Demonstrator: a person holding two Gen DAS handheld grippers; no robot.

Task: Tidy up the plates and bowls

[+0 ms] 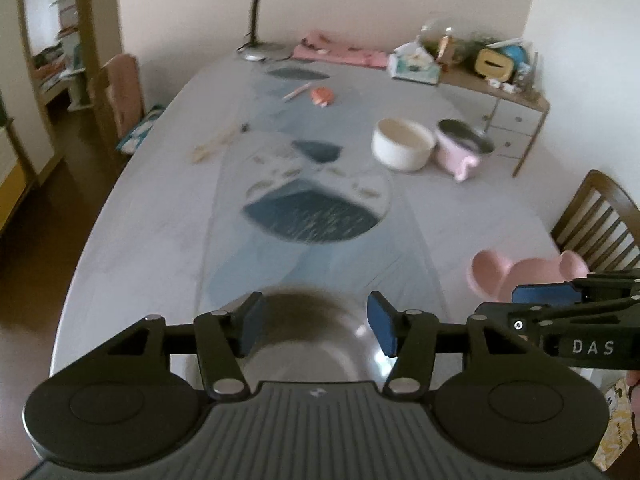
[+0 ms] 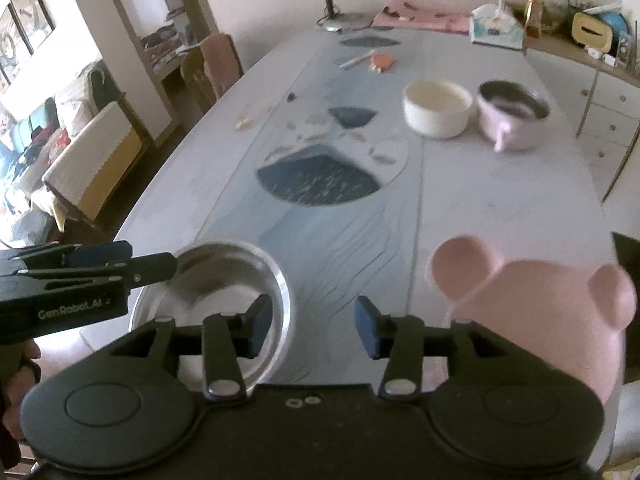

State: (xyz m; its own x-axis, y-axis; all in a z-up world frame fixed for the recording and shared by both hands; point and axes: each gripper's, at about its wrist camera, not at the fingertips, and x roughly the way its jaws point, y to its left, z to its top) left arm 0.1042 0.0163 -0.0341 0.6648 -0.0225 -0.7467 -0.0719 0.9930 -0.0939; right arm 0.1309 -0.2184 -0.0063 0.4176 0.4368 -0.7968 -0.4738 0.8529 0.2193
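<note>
A shiny steel bowl [image 1: 312,344] rests on the table near its front edge, right under my left gripper [image 1: 316,328], which is open with nothing between its blue pads. A pink mouse-eared plate [image 2: 540,300] lies at the front right. My right gripper [image 2: 312,328] hangs open and empty over the blue runner, between the steel bowl [image 2: 224,280] and the pink plate. Farther back on the right stand a white bowl [image 2: 438,108] and a pink bowl with a steel lining [image 2: 514,114], side by side. In the right wrist view the left gripper [image 2: 152,258] reaches in over the steel bowl's rim.
The table [image 1: 132,216] wears a pale cloth with a blue runner. At the back are a desk lamp [image 1: 276,8], pink cloth, a tissue box [image 2: 496,26] and a small orange item [image 1: 322,96]. Wooden chairs [image 1: 596,224] stand at both sides, a cluttered side table at the right.
</note>
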